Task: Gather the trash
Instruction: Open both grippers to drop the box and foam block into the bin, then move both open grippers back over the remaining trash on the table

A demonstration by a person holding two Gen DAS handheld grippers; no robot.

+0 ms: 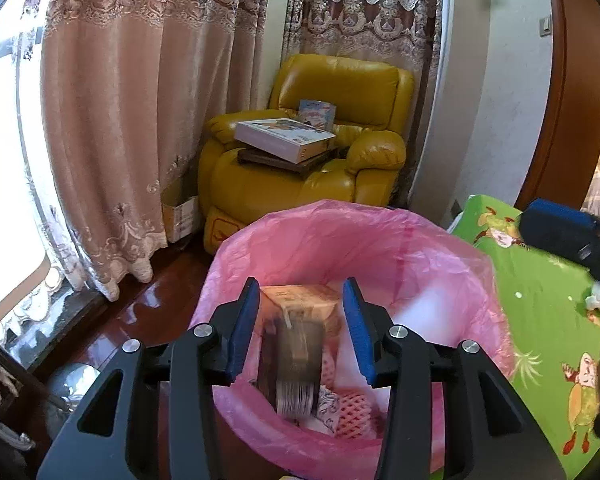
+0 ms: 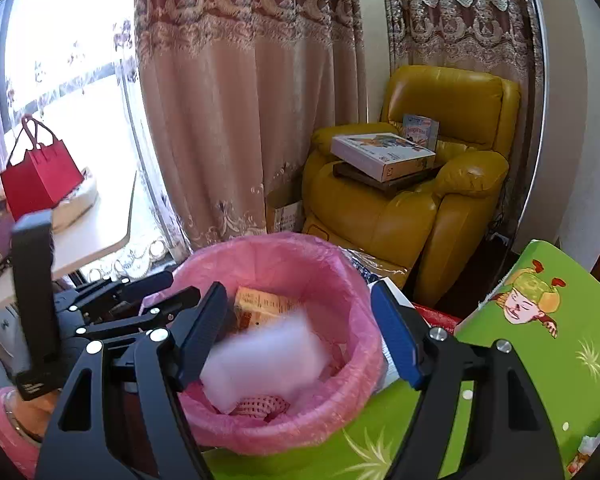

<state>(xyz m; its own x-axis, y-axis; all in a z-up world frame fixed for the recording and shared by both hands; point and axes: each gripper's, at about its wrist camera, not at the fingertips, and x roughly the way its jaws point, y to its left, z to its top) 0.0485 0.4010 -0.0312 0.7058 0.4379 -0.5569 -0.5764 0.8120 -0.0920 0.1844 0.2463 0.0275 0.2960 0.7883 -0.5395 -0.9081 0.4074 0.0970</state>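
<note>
A bin lined with a pink bag [image 1: 284,236] stands below both grippers; it also shows in the right wrist view [image 2: 352,344]. My left gripper [image 1: 302,322] is open over it. A tan carton [image 1: 296,340], motion-blurred, sits between and below its jaws, free of them, above trash in the bin. My right gripper [image 2: 300,332] is open over the bin. A white foam piece [image 2: 266,360], blurred, is below it, loose in the bin mouth beside the carton [image 2: 262,304]. A pink foam net [image 2: 258,406] lies at the bottom.
A green cartoon-print mat [image 1: 548,320] lies right of the bin, with white scraps [image 1: 598,296] on it. A yellow armchair [image 1: 300,176] with boxes stands behind by the curtains. A white table [image 2: 96,236] with a red bag [image 2: 40,176] is at left.
</note>
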